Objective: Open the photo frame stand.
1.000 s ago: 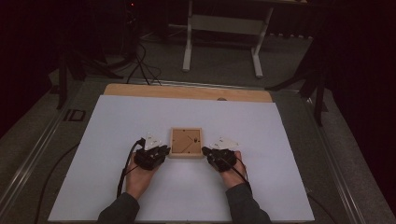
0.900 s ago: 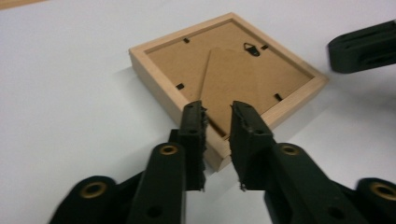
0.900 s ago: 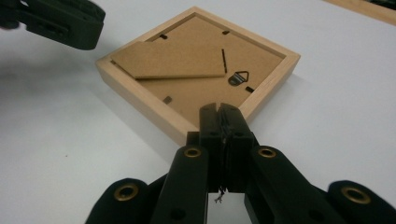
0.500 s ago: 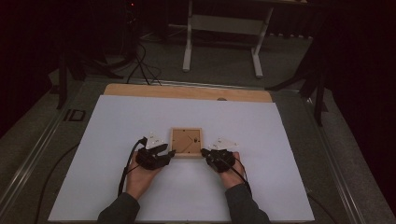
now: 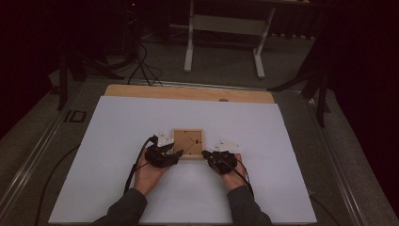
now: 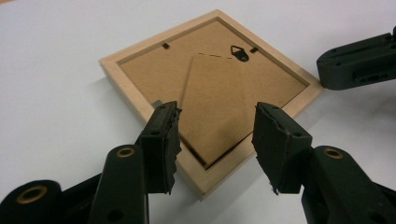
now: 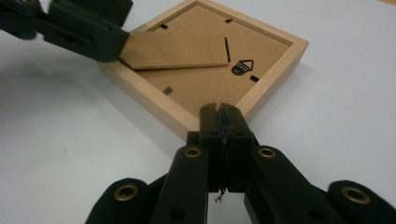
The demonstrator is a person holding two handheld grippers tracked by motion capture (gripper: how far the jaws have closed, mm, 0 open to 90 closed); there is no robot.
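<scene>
A small wooden frame (image 5: 188,143) lies face down at the middle of the white counter (image 5: 117,122) in the high view, its brown backing board (image 6: 215,88) up. The step in hand looks like work on the back of the frame: its fold-out stand flap (image 7: 177,49) is lifted off the board at the upper left of the right gripper view.

The left gripper (image 6: 217,133) sits at the frame's lower left corner in the high view. Its fingers (image 6: 161,140) have just been opening and now stand apart, straddling the frame's near corner without pressing on it. The right gripper (image 7: 223,121) has its fingers shut together, nothing between them, their tip resting at the frame's near edge, seemingly steadying it.

The next move probably calls for the left gripper to take the flap or one of the small black tabs (image 6: 165,45) along the rim, while the right keeps the frame from sliding.

Against the earlier high view, the left gripper's fingers were nearly shut at the frame's left edge; now they are spread. The frame and the right hand lie as before.
</scene>
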